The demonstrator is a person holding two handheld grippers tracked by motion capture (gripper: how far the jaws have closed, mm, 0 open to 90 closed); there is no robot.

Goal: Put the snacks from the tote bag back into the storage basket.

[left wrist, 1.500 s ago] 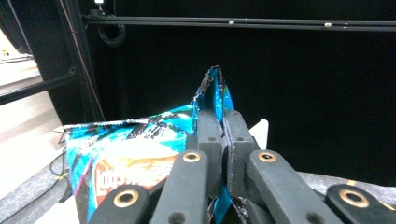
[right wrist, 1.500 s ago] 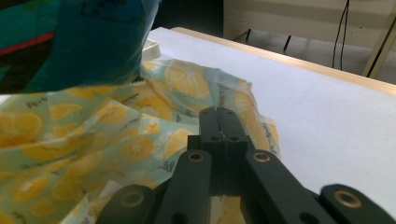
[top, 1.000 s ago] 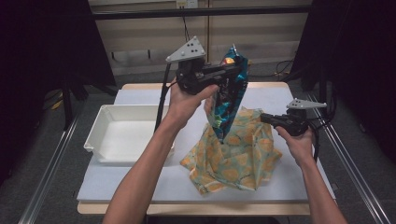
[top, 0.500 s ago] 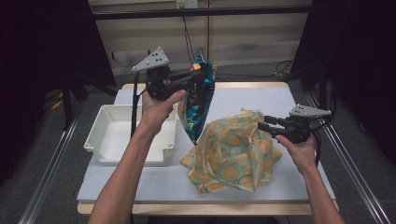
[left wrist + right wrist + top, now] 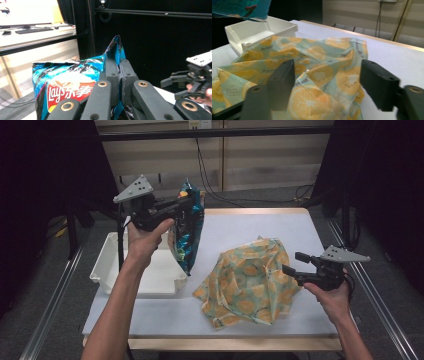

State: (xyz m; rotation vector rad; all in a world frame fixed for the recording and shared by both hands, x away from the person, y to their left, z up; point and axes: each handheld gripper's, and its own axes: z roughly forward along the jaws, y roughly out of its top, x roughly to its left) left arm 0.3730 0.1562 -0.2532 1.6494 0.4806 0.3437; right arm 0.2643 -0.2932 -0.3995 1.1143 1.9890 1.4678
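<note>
A blue Lay's chip bag [image 5: 188, 240] hangs in the air over the right edge of the white tray [image 5: 112, 270], and my left gripper [image 5: 187, 202] is shut on the bag's top edge. In the left gripper view the jaws pinch the bag [image 5: 72, 87] at its upper corner. A crumpled cloth with an orange-slice print [image 5: 247, 282] lies on the table at centre right. My right gripper [image 5: 292, 265] stands open just right of the cloth, close to its edge. The right gripper view has the cloth [image 5: 312, 75] lying between and beyond the spread jaws.
The white tray sits at the table's left, and it shows in the right gripper view [image 5: 254, 32] too. The table top [image 5: 260, 227] is white with a wooden rim. Metal rails run along both sides, and dark curtains stand around.
My left gripper has carried the chip bag leftward from above the cloth to over the tray's right edge. My right gripper has stayed beside the cloth, drawn slightly right.
</note>
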